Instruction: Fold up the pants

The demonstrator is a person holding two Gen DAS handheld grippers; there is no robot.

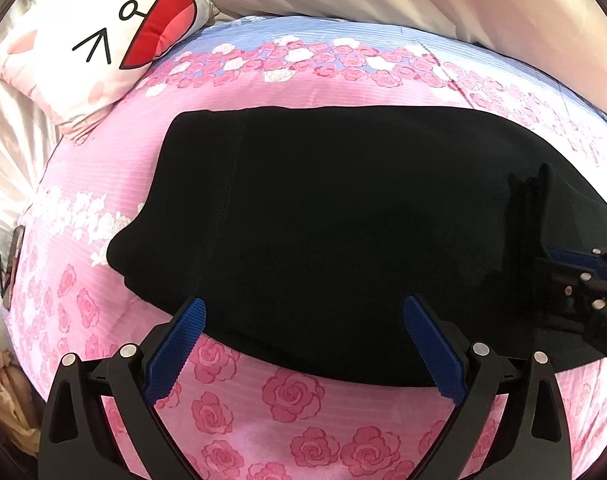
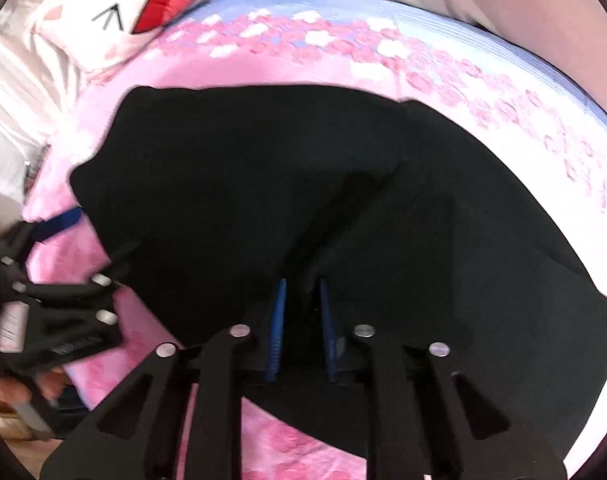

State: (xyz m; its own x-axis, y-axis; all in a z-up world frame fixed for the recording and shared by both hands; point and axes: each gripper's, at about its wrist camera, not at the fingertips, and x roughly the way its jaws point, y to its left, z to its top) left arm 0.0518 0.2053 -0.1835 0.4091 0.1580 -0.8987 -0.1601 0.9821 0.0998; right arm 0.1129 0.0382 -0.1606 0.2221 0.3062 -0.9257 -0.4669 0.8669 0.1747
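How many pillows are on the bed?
1. The cartoon-face pillow lies at the far left corner of the bed, beyond the black pants. Others may lie outside the views.

Bright, soft daylight (right wrist view motion-blurred), heavy fisheye bending and dark vignetted corners.

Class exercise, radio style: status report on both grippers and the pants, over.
Left gripper open at near edge of black pants. Right gripper nearly closed, pinching a fold of pants. Pants on floral bedsheet. Nothing in the way.
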